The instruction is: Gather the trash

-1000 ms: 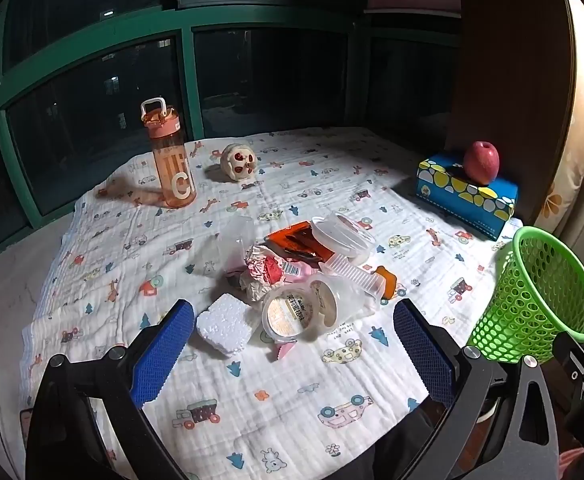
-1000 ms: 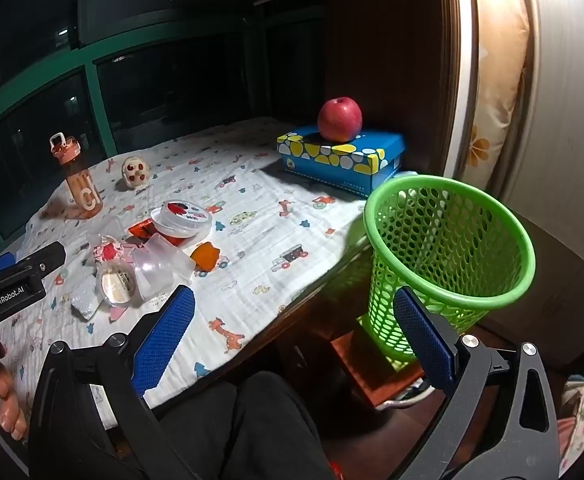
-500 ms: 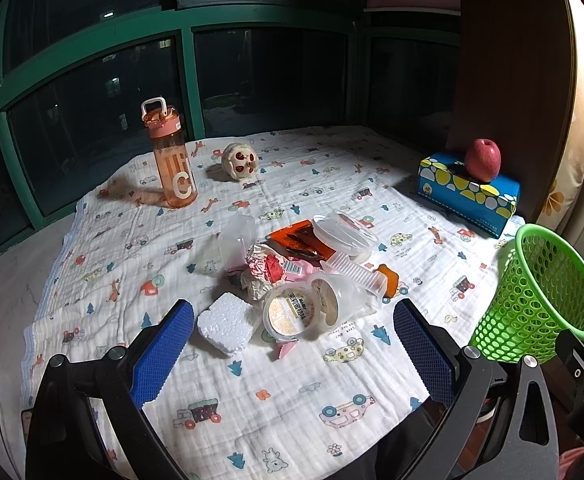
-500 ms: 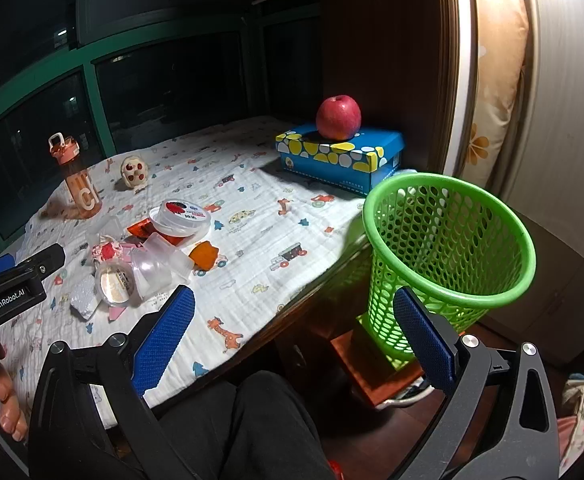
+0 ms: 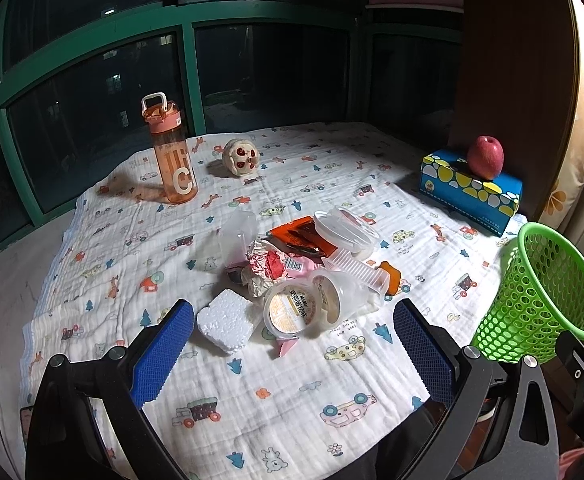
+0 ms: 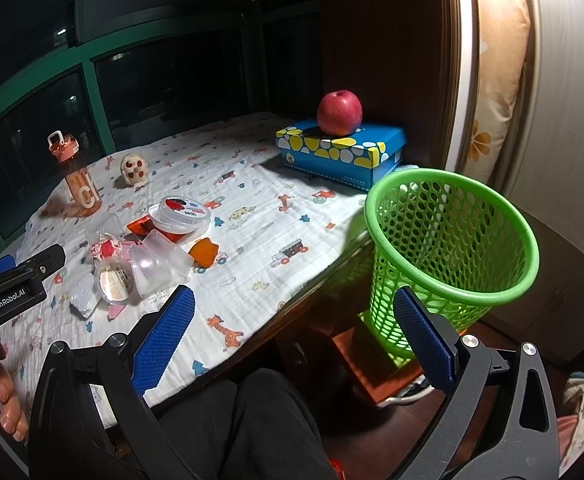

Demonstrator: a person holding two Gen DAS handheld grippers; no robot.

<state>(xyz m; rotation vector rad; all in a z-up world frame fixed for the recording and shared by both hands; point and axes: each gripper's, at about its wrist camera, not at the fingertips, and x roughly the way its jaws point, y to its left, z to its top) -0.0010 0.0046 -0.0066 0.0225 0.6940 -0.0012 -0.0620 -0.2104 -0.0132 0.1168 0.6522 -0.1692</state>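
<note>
Left claw and right claw: wide apart, empty.

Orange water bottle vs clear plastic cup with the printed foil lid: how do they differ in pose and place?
The orange translucent water bottle stands upright; the clear plastic cup with the printed foil lid lies on its side, lid facing the camera. The bottle stands alone near the window, while the cup sits in the trash pile, beside a white foam block. The bottle is tall and narrow; the cup is short and wide. Both rest on the patterned cloth.

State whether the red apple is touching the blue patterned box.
Touching. The right wrist view shows the apple resting directly on the box lid, with no gap beneath it.
</note>
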